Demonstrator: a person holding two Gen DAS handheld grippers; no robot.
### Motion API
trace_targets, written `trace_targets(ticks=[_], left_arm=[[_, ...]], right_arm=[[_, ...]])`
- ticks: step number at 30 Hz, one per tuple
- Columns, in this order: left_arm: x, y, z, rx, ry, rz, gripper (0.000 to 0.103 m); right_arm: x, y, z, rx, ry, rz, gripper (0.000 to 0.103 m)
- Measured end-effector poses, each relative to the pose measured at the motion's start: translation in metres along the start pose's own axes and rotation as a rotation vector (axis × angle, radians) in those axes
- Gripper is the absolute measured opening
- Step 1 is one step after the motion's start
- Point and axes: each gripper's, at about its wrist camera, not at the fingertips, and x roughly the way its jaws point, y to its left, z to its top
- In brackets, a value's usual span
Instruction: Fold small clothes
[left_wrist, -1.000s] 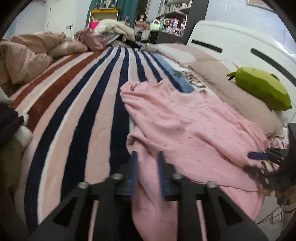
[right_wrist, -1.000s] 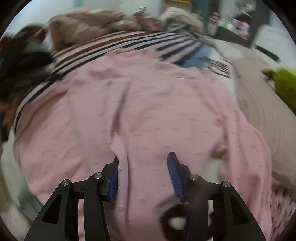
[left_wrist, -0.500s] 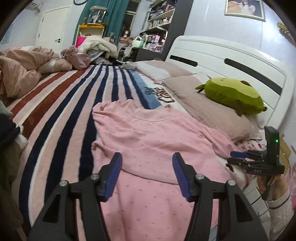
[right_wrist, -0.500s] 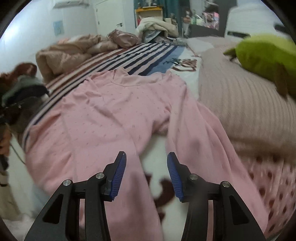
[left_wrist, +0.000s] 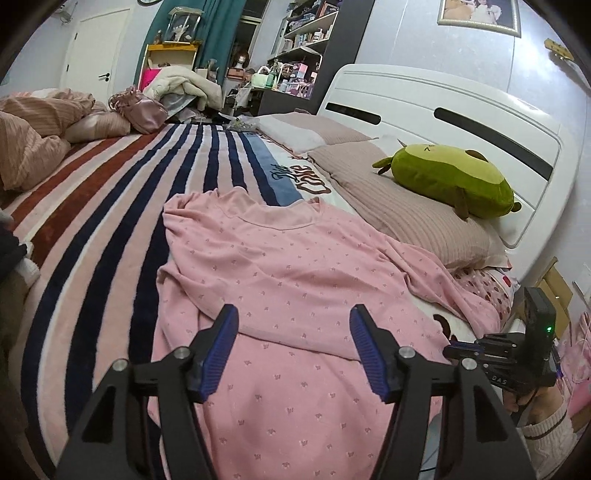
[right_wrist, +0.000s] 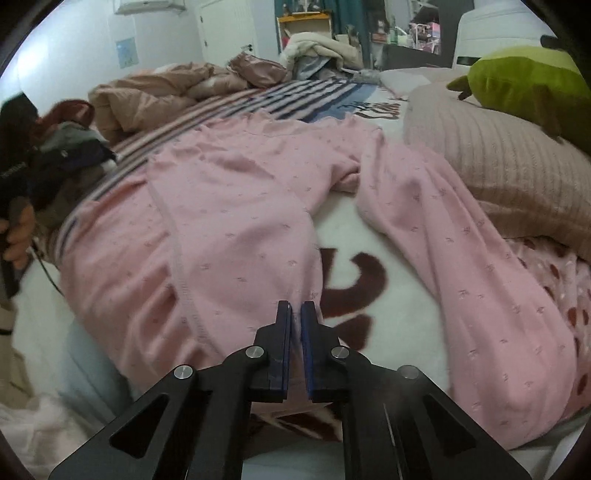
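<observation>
A pink long-sleeved top (left_wrist: 288, 266) with small printed motifs lies spread on the bed, its lower part folded up over the body. One sleeve (right_wrist: 443, 240) trails toward the pillow. My left gripper (left_wrist: 293, 314) hovers above the near part of the top. Its jaws are opening and nothing is pinched between them. My right gripper (right_wrist: 295, 306) is shut on the side edge of the top (right_wrist: 240, 206), near the hem. In the left wrist view the right gripper (left_wrist: 452, 350) sits at the garment's right corner.
A striped blanket (left_wrist: 110, 221) covers the bed. A ribbed pillow (left_wrist: 406, 214) with a green plush toy (left_wrist: 447, 181) lies by the white headboard (left_wrist: 443, 107). A crumpled duvet (left_wrist: 29, 140) is at far left. Dark clothes (right_wrist: 74, 147) are piled at the left.
The left gripper opened wide, rose and drew back from the top. The right gripper moved over to the garment's side edge and shut there.
</observation>
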Motion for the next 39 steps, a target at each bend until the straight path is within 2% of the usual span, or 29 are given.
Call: trace_targets(ticks=[3,7,9,10,11,15,16,17,19,26,30,31,32,34,37,39], left_arm=[[-0.004,0.001,-0.002,-0.008,-0.006,0.001,0.059],[-0.007,0.001,-0.003,-0.01,-0.013,0.011,0.059],[-0.008,0.0,-0.004,-0.013,-0.016,0.009,0.059],[-0.008,0.0,-0.005,-0.014,-0.017,0.003,0.06],[-0.009,-0.001,-0.005,-0.016,-0.019,-0.001,0.062],[-0.009,-0.002,-0.006,-0.017,-0.018,-0.003,0.062],[-0.009,-0.003,-0.006,-0.019,-0.018,-0.007,0.062],[-0.008,-0.004,-0.006,-0.022,-0.018,-0.01,0.062],[-0.006,-0.007,-0.007,-0.028,-0.015,-0.014,0.062],[-0.008,-0.013,-0.013,-0.032,-0.012,-0.001,0.063],[-0.021,-0.006,-0.017,-0.049,-0.03,0.033,0.063],[-0.023,-0.003,-0.018,-0.057,-0.032,0.037,0.063],[-0.025,-0.001,-0.02,-0.066,-0.035,0.041,0.063],[-0.028,0.002,-0.022,-0.077,-0.038,0.046,0.063],[-0.033,0.004,-0.026,-0.084,-0.044,0.05,0.063],[-0.035,0.005,-0.028,-0.089,-0.047,0.048,0.063]], right_arm=[[-0.009,0.0,-0.001,0.011,-0.022,0.034,0.001],[-0.018,-0.009,-0.002,0.053,-0.027,-0.019,0.002],[-0.025,-0.019,-0.006,0.102,-0.042,-0.029,0.018],[-0.028,-0.024,-0.008,0.129,-0.053,-0.019,0.039],[-0.034,-0.032,-0.011,0.177,-0.072,0.002,0.055],[-0.035,-0.054,-0.026,0.342,-0.073,0.066,0.056],[-0.031,-0.06,-0.03,0.385,-0.069,0.079,0.061],[-0.026,-0.068,-0.037,0.451,-0.092,0.113,0.064],[-0.024,-0.073,-0.039,0.499,-0.158,0.15,0.072],[-0.016,-0.099,-0.018,0.612,-0.339,0.046,0.073],[-0.015,-0.108,-0.008,0.63,-0.381,-0.042,0.07],[-0.016,-0.111,-0.006,0.643,-0.391,-0.068,0.063],[-0.015,-0.112,-0.004,0.657,-0.397,-0.104,0.052],[-0.012,-0.117,0.0,0.671,-0.392,-0.159,0.042],[-0.011,-0.129,0.001,0.762,-0.388,-0.116,0.043],[-0.012,-0.132,0.003,0.793,-0.377,-0.079,0.055]])
